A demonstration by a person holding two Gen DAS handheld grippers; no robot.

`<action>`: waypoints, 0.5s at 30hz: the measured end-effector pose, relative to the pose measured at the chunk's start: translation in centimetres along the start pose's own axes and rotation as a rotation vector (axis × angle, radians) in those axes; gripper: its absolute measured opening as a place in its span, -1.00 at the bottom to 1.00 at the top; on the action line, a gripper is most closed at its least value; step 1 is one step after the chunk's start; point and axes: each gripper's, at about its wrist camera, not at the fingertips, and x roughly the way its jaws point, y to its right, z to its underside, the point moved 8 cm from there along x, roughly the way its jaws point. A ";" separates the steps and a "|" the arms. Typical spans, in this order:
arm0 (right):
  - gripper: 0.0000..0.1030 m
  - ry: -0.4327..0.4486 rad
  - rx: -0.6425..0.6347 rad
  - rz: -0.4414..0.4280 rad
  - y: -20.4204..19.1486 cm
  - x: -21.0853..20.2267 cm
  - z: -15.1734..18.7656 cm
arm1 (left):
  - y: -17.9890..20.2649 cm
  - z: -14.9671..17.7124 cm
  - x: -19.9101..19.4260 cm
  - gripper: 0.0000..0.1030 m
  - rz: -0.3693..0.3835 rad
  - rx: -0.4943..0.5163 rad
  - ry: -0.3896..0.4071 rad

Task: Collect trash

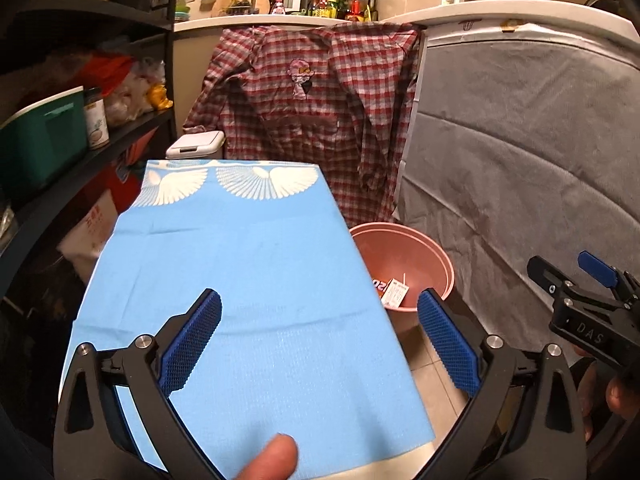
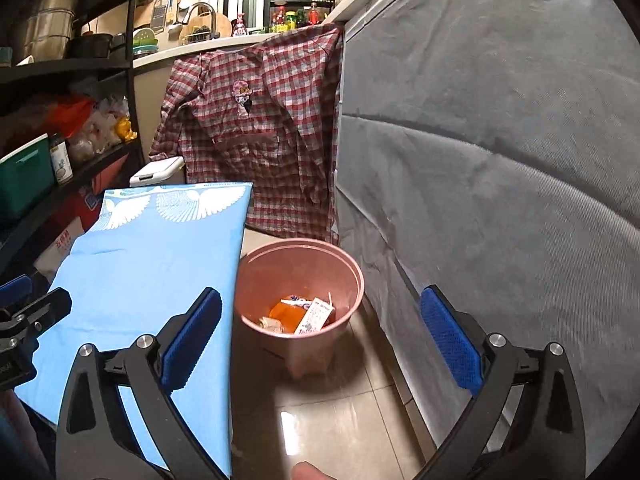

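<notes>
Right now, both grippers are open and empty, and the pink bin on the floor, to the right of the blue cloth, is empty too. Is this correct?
Not quite: the pink bin is not empty. The right wrist view shows trash inside it, including a small white carton and an orange wrapper. The rest holds: the left gripper and right gripper are open and empty, and the bin stands on the floor right of the blue cloth.

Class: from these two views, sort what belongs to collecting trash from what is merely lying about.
Job: pink bin; small carton and orange wrapper inside it; open left gripper; open right gripper.

Lying about: plaid shirt; blue cloth; grey cover; green box.
</notes>
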 end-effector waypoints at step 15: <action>0.90 -0.036 -0.025 0.011 -0.1 1.1 0.8 | 0.0 0.9 1.2 0.85 -0.008 -0.008 -0.026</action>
